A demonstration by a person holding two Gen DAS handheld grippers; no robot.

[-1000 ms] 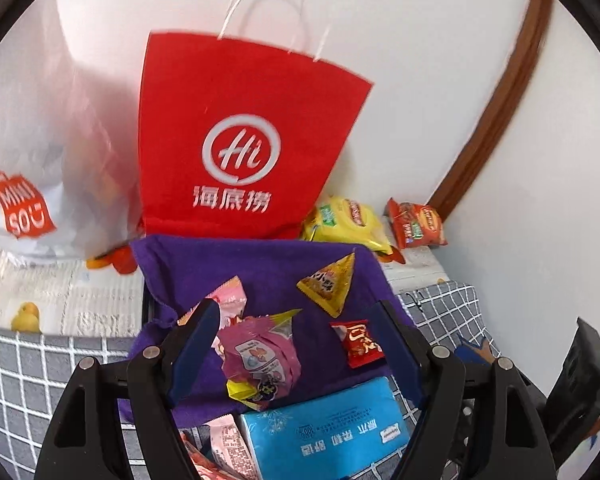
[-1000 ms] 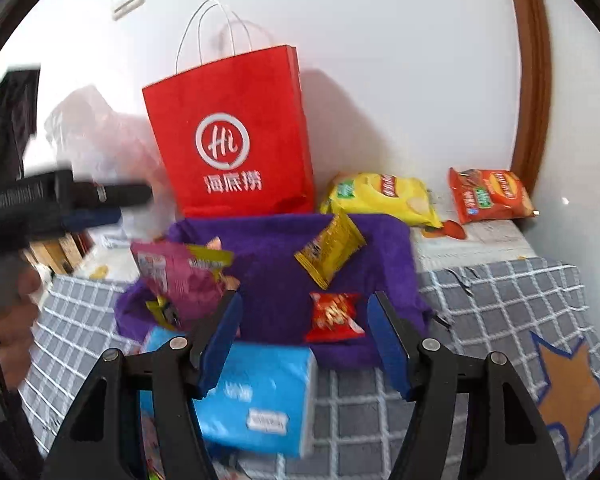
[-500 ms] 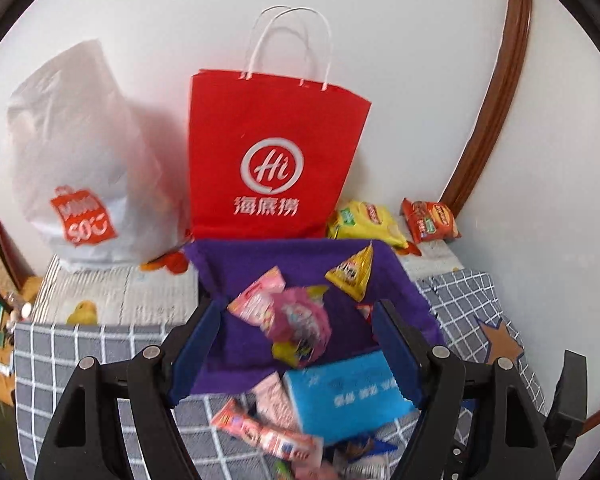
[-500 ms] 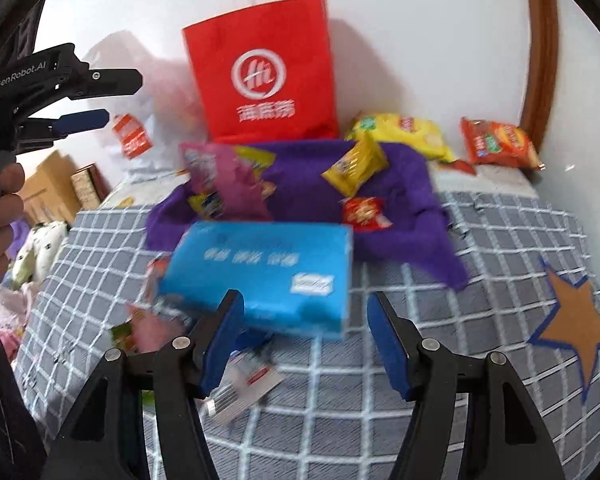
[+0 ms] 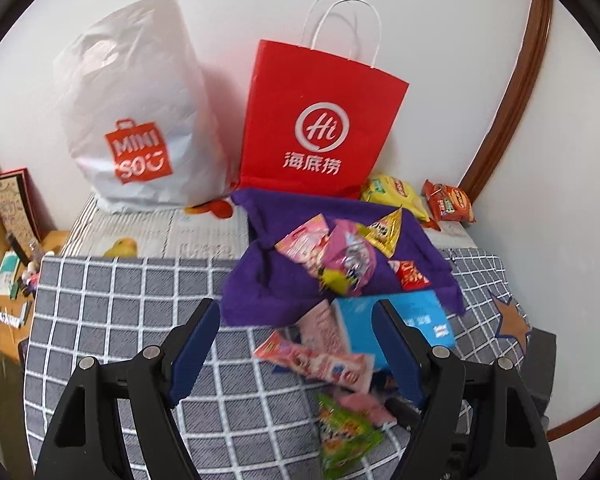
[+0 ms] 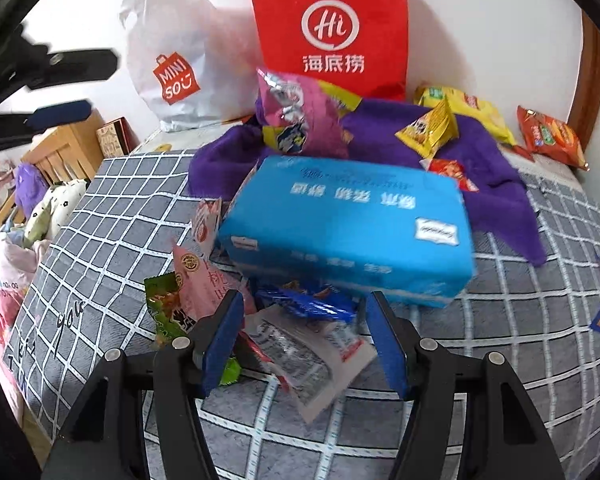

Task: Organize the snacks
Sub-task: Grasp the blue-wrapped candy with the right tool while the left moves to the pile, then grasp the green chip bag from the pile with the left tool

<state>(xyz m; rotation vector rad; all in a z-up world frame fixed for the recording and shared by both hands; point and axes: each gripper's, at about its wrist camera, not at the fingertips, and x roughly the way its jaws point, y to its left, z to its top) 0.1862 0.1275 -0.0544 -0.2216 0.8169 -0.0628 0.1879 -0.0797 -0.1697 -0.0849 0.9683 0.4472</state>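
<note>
Your right hand-held gripper (image 6: 304, 336) is open and holds nothing. It points down at a white packet (image 6: 320, 356) in the snack pile, likely your next pick. Your left hand-held gripper (image 5: 296, 344) is open and empty too, over a pink packet (image 5: 320, 364). More snacks sit on the purple cloth (image 5: 260, 276) by the blue box (image 6: 348, 224). The red bag (image 5: 320, 120) stands behind, maybe for sorted snacks.
</note>
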